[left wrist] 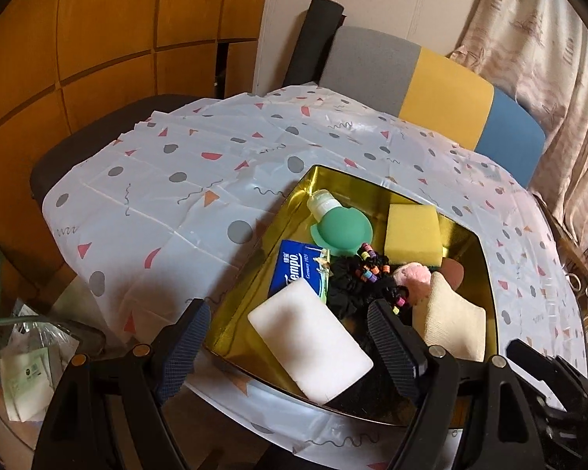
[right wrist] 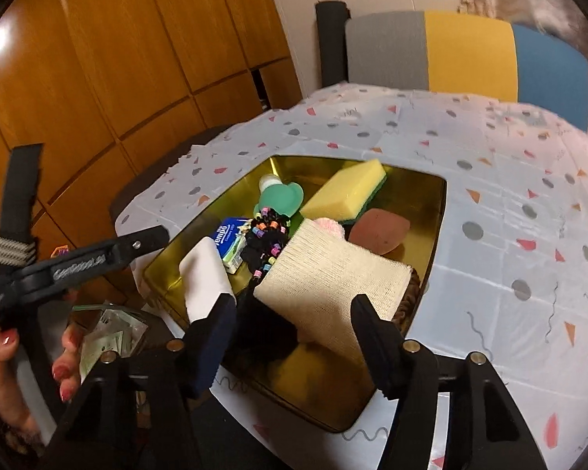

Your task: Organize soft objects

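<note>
Now I count one gold tray on the tabletop, and every soft thing I can see lies inside it: one white foam block, one yellow sponge, one cream knitted cloth, one pink fluffy piece, one green squeeze bottle, one blue tissue pack and one black hair tie with coloured beads. One brown oval sponge sits beside the yellow sponge.

My left gripper hangs over the near corner of the tray with its jaws wide apart and nothing pressed between them; the foam block lies in the tray below the gap. My right gripper is part-way open above the cream cloth, its pads clear of the fabric.

From the left wrist, the brown sponge is only a sliver behind the cloth, and the pink piece is half buried. From the right wrist, the pink piece is a small edge above the cloth, and the tissue pack is partly covered by the foam block. Something dark under the cloth's near edge I cannot identify.

Only the right wrist view shows my left hand around its gripper's handle. A striped chair stands behind the tabletop in both views.
</note>
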Demonstrator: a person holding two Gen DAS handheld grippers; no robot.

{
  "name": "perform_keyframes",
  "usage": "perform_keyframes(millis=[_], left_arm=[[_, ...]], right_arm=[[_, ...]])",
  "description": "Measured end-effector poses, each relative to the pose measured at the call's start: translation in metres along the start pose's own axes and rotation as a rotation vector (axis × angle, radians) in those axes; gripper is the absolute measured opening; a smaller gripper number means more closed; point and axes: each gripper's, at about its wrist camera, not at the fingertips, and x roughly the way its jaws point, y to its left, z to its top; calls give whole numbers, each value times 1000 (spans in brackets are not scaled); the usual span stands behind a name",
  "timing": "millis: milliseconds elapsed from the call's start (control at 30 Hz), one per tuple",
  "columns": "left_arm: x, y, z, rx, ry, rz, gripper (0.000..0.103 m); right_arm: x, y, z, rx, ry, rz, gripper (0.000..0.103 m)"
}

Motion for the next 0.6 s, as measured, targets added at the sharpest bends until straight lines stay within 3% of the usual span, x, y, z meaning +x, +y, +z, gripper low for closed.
perform_keyframes(millis=[133,233,300,433,600], left_arm=[[-5,-6,-1,25,-23,37,84],[-10,-10,-1,38,-46,55,84],[-13,-12,-2,40,-54,58,84],[-13,-15,-3,48,-44,65,84],[-13,-17,-4,73,-23,127,83]], right_arm=[[5,-2,5,58,-2,-55,65],[3,-2,9,80,-28,-112,81],[-1,-3,11,88,-47,-146,101],[-6,-2,16,96,-75,-195,103],[-12,6,19,98,-106,-263,103]])
